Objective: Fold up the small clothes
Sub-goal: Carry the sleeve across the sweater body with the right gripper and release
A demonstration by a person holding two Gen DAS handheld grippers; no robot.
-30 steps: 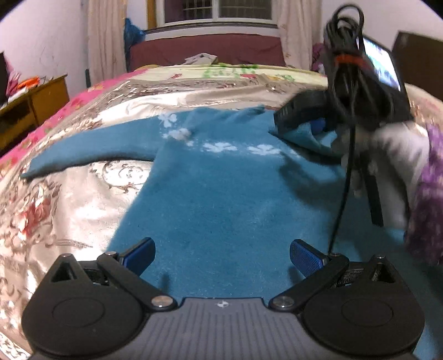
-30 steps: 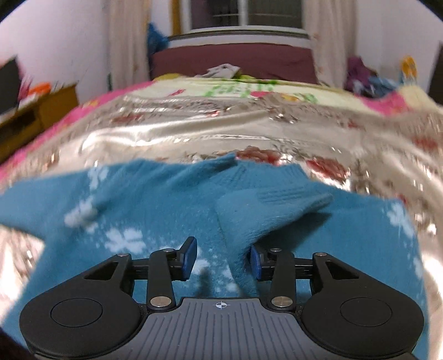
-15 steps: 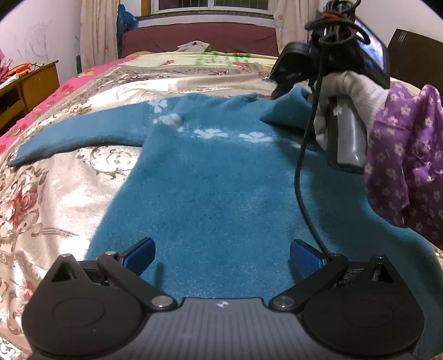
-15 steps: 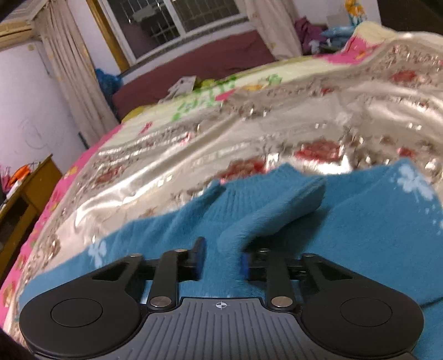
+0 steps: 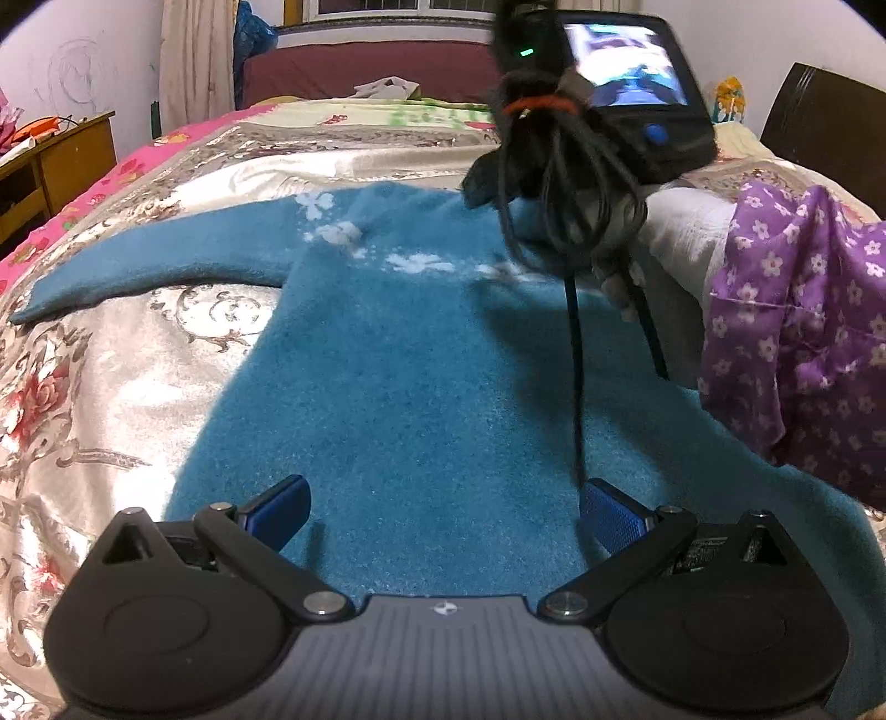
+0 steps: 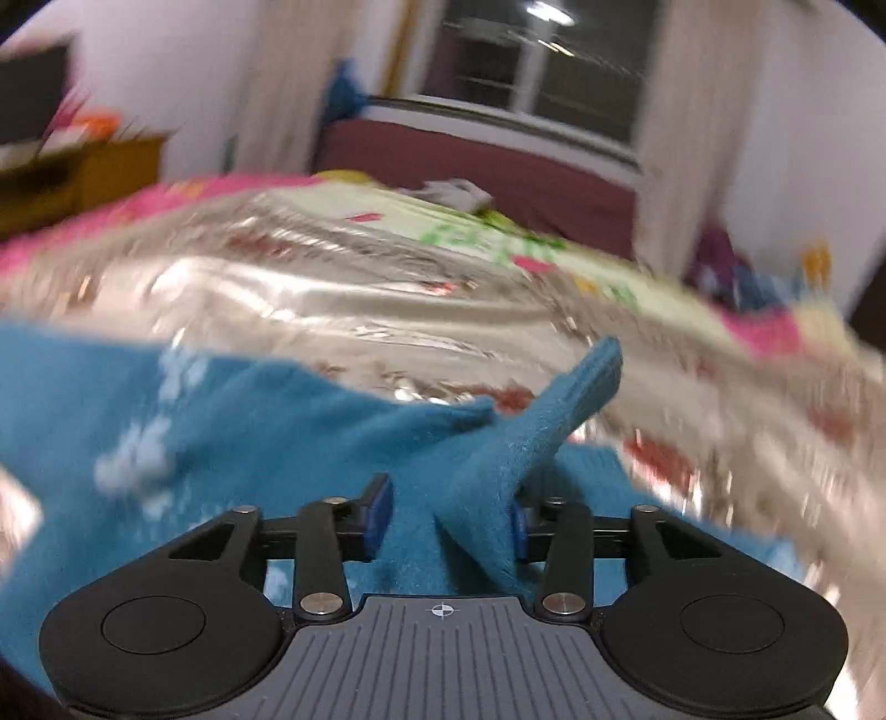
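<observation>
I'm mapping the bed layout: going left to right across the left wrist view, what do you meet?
Wooden cabinet → outstretched sleeve → sweater body → dangling black cable → purple floral cloth.

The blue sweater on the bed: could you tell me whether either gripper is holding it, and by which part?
The right gripper holds the blue sweater by its right sleeve, near the cuff end, lifted off the bedspread. The left gripper is open, holding nothing.

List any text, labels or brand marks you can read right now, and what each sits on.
None readable.
Green marks on the pale bedspread: too blurred to read.
Small lit screen on the black handheld device: picture only, no legible words.
</observation>
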